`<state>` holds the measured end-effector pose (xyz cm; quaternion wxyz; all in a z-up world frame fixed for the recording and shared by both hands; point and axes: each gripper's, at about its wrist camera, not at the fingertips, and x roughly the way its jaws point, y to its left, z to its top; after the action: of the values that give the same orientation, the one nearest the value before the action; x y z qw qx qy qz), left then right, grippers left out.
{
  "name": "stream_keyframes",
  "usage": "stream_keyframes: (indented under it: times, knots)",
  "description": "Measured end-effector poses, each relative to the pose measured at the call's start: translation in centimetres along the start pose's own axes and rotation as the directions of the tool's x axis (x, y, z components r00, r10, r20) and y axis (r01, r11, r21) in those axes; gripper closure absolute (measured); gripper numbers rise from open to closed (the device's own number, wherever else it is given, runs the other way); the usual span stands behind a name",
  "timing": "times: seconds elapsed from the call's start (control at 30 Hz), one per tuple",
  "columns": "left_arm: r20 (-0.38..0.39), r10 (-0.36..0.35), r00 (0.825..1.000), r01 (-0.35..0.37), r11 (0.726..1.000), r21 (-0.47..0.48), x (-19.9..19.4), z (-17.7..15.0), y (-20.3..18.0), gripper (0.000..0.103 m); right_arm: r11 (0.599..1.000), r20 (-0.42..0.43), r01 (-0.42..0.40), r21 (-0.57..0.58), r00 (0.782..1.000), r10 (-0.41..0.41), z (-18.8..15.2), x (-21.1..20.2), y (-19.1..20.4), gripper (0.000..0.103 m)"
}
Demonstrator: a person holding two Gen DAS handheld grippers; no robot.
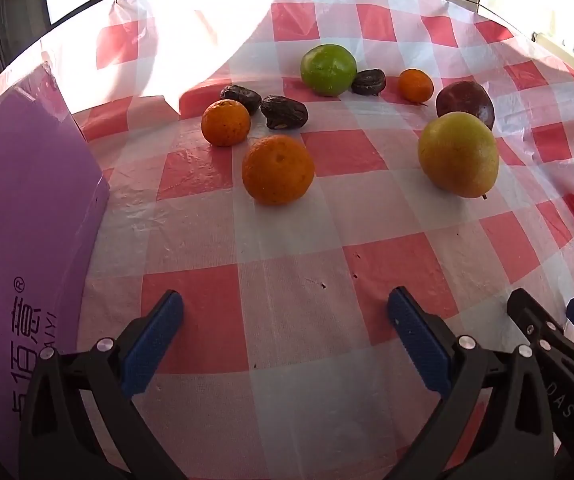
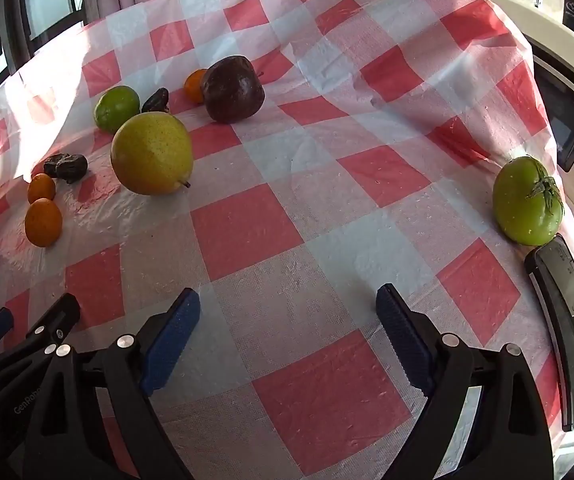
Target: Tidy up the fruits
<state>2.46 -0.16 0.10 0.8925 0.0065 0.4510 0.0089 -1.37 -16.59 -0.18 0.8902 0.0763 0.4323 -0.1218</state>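
Fruits lie on a red-and-white checked tablecloth point(image 1: 287, 304). In the left wrist view I see three oranges point(image 1: 278, 169), a green citrus point(image 1: 328, 69), a yellow pear point(image 1: 459, 154), a dark purple fruit point(image 1: 465, 100) and dark dates point(image 1: 284, 112). My left gripper point(image 1: 285, 320) is open and empty, well short of them. In the right wrist view the pear point(image 2: 152, 153), purple fruit point(image 2: 232, 89) and green citrus point(image 2: 116, 108) lie far left, and a green tomato point(image 2: 527, 201) sits at the right edge. My right gripper point(image 2: 287, 320) is open and empty.
A purple box point(image 1: 27, 220) stands at the left. A black device point(image 2: 567, 320) lies along the table's right edge below the tomato. The right gripper shows at the lower right of the left wrist view point(image 1: 547, 328). Windows lie behind the table.
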Motion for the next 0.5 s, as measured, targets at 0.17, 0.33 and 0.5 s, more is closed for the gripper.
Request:
stream_keyframes:
  times: [0.17,0.33,0.5]
  knots:
    - [-0.001,-0.005,1.0,0.005,1.0,0.008,0.4,0.5,-0.3,0.001,1.0,0.0,0.004,-0.004,1.0,-0.004,0.2,0.1,-0.4,0.016]
    - [-0.001,-0.004,1.0,0.004,1.0,0.008,0.4,0.4,-0.4,0.001,1.0,0.0,0.003,-0.004,1.0,-0.003,0.9,0.7,-2.0,0.016]
    - [-0.001,-0.005,1.0,0.005,1.0,0.008,0.3,0.4,-0.3,0.001,1.0,0.002,0.006,-0.004,1.0,-0.006,1.2,0.9,-1.7,0.016]
